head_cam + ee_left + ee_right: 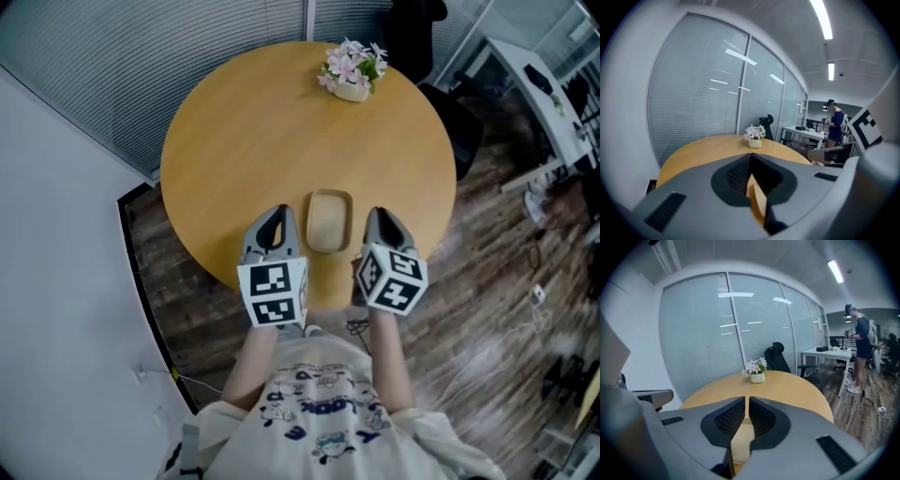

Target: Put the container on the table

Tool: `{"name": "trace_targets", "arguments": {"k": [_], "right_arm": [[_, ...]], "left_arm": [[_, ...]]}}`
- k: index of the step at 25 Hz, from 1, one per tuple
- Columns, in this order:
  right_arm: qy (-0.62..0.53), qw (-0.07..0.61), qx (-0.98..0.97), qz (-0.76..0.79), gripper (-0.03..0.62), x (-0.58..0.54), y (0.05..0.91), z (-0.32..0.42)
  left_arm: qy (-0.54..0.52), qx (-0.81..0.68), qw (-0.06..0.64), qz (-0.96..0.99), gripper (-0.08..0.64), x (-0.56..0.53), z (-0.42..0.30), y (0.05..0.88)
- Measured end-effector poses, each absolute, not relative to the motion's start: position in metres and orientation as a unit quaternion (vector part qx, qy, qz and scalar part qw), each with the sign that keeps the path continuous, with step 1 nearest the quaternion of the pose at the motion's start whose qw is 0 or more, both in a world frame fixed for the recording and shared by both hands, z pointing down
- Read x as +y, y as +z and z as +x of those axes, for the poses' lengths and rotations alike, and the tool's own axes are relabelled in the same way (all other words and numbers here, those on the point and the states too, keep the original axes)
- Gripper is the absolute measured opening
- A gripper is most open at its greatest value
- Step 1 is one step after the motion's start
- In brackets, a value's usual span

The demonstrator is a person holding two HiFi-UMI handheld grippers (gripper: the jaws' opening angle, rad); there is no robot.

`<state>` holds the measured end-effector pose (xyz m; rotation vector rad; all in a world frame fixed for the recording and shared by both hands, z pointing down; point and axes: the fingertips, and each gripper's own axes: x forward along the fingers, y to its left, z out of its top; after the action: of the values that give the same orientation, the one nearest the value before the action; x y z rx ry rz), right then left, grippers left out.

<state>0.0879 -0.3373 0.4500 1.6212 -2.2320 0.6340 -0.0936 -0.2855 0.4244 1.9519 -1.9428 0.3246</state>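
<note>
A tan, shallow, rounded-rectangle container (329, 221) is at the near edge of the round wooden table (246, 141), between my two grippers. My left gripper (277, 217) is along its left side and my right gripper (379, 217) along its right side. In the left gripper view the left gripper (751, 158) is shut with a thin tan edge of the container (757, 200) between the jaws. In the right gripper view the right gripper (746, 400) is shut to a narrow slit, with the container's tan wall (740, 441) pinched low between the jaws. I cannot tell whether the container rests on the table.
A small pot of pink flowers (352, 71) stands at the table's far side. A black office chair (457, 122) and a white desk (539, 89) are at the right. Glass walls with blinds run behind the table. A person (858, 352) stands far off.
</note>
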Motion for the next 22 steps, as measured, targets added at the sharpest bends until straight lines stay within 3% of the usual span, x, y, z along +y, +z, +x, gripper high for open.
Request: {"name": "trace_targets", "arguments": {"k": [22], "right_arm": [[0.159, 0.096, -0.806, 0.562, 0.025, -0.317, 0.372, 0.079]], "left_arm": [[0.070, -0.704, 0.122, 0.697, 0.003, -0.264, -0.101, 0.351]]}}
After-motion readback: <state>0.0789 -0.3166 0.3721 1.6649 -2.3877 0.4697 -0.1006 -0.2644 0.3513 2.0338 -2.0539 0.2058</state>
